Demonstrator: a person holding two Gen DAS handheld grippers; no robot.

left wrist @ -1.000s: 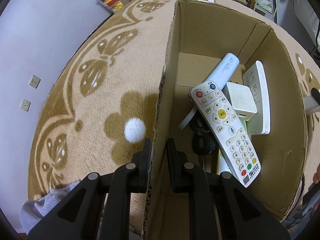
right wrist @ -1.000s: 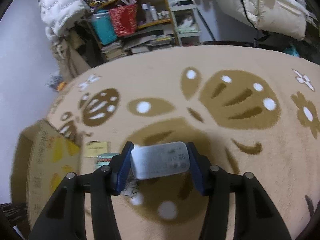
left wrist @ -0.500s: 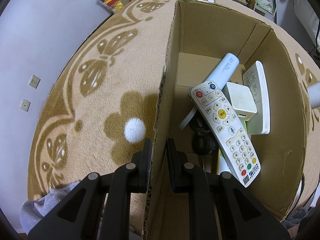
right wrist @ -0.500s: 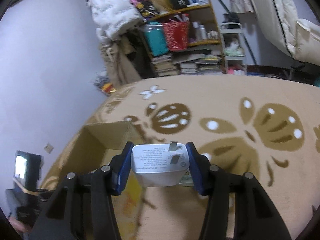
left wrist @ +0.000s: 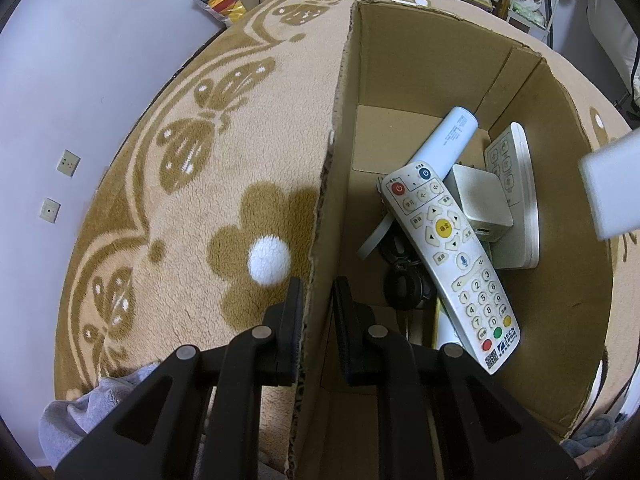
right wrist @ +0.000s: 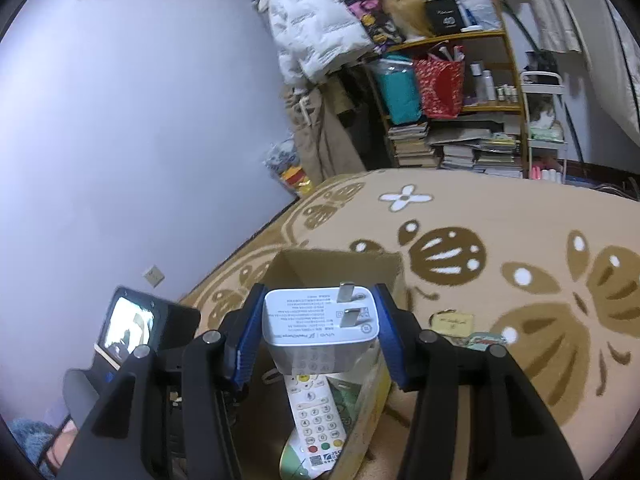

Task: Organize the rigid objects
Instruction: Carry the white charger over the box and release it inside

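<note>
Holding a white plug-in charger (right wrist: pixel 320 322) clamped between its blue-padded fingers (right wrist: pixel 245 344), the right gripper (right wrist: pixel 318 332) hangs above the open cardboard box (right wrist: pixel 360 412), prongs facing up and away from the camera. Directly beneath the charger, inside the box, lies a white remote control (right wrist: pixel 316 412), its keypad showing below the charger's body.

On the other side, the left gripper (left wrist: pixel 316 320) is closed on the box's near wall (left wrist: pixel 324 208), one finger outside on the carpet side and one inside, steadying the box. In that view the charger appears as a blurred white block (left wrist: pixel 610 188) at the right edge, over the far wall. Within the box rest the remote control (left wrist: pixel 448 256), a small white cube adapter (left wrist: pixel 482 208) leaning against it, a white cylinder (left wrist: pixel 448 140) further back, a flat white panel with buttons (left wrist: pixel 516 200) against the right wall, and some dark items underneath that are hard to make out.

Beyond the box spreads the beige patterned carpet (left wrist: pixel 200 160), and further off a shelf (right wrist: pixel 452 80) crowded with bags and books.

Judging by this, the carrying step is nearly over and placing comes next: lower the charger into free space, probably toward the bare cardboard at the back, then part the fingers. Dropping from height onto the remote could knock things about.
</note>
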